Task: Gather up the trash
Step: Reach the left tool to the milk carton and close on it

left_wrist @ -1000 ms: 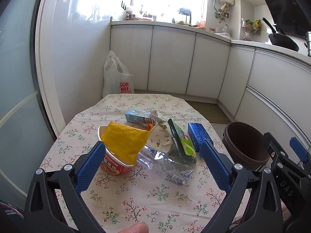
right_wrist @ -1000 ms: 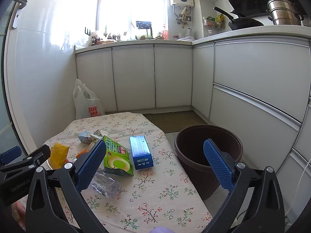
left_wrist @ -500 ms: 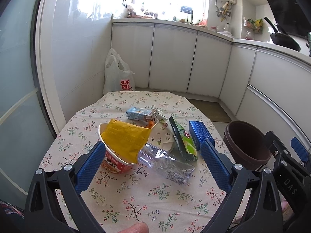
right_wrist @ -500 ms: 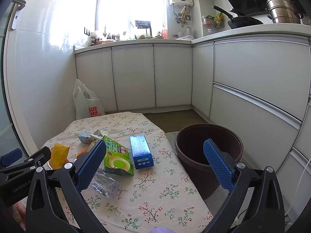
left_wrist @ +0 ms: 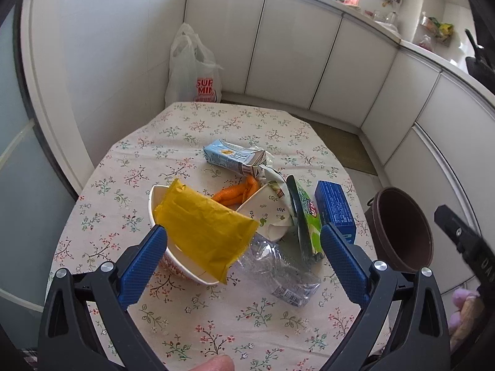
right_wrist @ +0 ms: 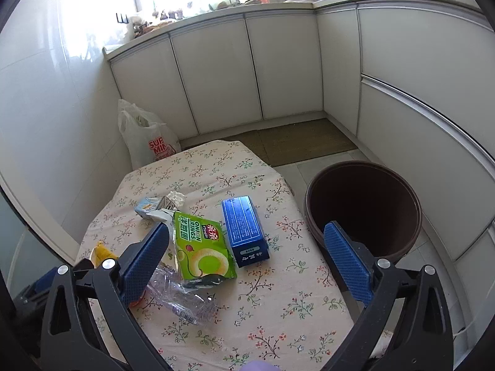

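Both of your grippers hang above the near end of the floral tablecloth (left_wrist: 198, 130) with their blue pads spread wide and nothing between them. Your left gripper (left_wrist: 244, 266) sits over the noodle cup (left_wrist: 185, 270), which holds a yellow packet (left_wrist: 204, 227) slanting out over its rim. Just beside the cup lies a crushed clear bottle (left_wrist: 278, 275), with a white paper lid (left_wrist: 266, 213) and orange peel (left_wrist: 236, 193) behind it. A light-blue carton (left_wrist: 233, 157) lies on its side further back.

Your right gripper (right_wrist: 246, 258) frames the green onion-rings bag (right_wrist: 199, 247) and the dark blue box (right_wrist: 246, 230), which lie side by side, close together. The brown bin (right_wrist: 365, 207) stands on the floor just off the table's right edge, open and dark inside. A white shopping bag (right_wrist: 148, 139) leans against the wall beyond the table's far end.
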Motion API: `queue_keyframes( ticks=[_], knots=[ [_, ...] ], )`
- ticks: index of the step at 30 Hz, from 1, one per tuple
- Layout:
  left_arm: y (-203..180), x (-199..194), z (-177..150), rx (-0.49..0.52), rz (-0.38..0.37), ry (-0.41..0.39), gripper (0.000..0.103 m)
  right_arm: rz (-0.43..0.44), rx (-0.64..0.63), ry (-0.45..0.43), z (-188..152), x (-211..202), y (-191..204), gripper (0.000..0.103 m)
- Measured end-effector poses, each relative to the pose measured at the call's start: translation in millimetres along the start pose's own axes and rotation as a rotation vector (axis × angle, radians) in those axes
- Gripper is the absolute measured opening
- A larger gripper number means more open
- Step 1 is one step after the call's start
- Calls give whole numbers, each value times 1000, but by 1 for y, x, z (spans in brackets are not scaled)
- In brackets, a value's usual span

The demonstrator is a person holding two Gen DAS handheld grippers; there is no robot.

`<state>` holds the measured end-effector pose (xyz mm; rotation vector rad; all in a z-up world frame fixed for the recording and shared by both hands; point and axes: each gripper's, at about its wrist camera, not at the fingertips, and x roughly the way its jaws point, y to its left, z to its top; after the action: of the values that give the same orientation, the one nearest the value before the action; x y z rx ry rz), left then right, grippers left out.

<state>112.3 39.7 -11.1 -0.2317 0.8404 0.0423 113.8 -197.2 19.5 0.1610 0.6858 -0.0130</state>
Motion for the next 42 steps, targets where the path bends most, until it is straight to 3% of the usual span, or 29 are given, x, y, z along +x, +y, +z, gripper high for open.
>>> queue_keyframes(
  ticks=[6, 10, 15, 18, 23, 26, 30, 40, 42],
  knots=[
    [8, 35, 55, -88, 3, 114, 96, 0, -61, 60, -9, 29, 2, 96],
    [9, 63, 88, -106, 23, 188, 96, 0, -93, 141, -15, 45, -1, 96],
    [3, 109, 128, -93, 42, 279, 96, -4, -102, 160, -17, 52, -4, 96],
    [10, 149, 144, -187, 48, 358, 96, 15, -82, 201, -17, 61, -8, 96],
    [31, 215, 147, -343, 100, 450, 96, 25, -79, 223, -15, 68, -10, 96],
    [50, 243, 138, -514, 106, 487, 96, 18, -90, 212, -11, 69, -10, 96],
    [61, 264, 130, -647, 94, 490, 96, 15, -93, 215, -6, 76, -11, 96],
    [60, 285, 119, -724, 154, 527, 95, 5, -107, 228, -4, 85, -7, 96],
    [61, 286, 117, -731, 147, 537, 83, 1, -111, 228, -4, 85, -7, 96]
  ],
)
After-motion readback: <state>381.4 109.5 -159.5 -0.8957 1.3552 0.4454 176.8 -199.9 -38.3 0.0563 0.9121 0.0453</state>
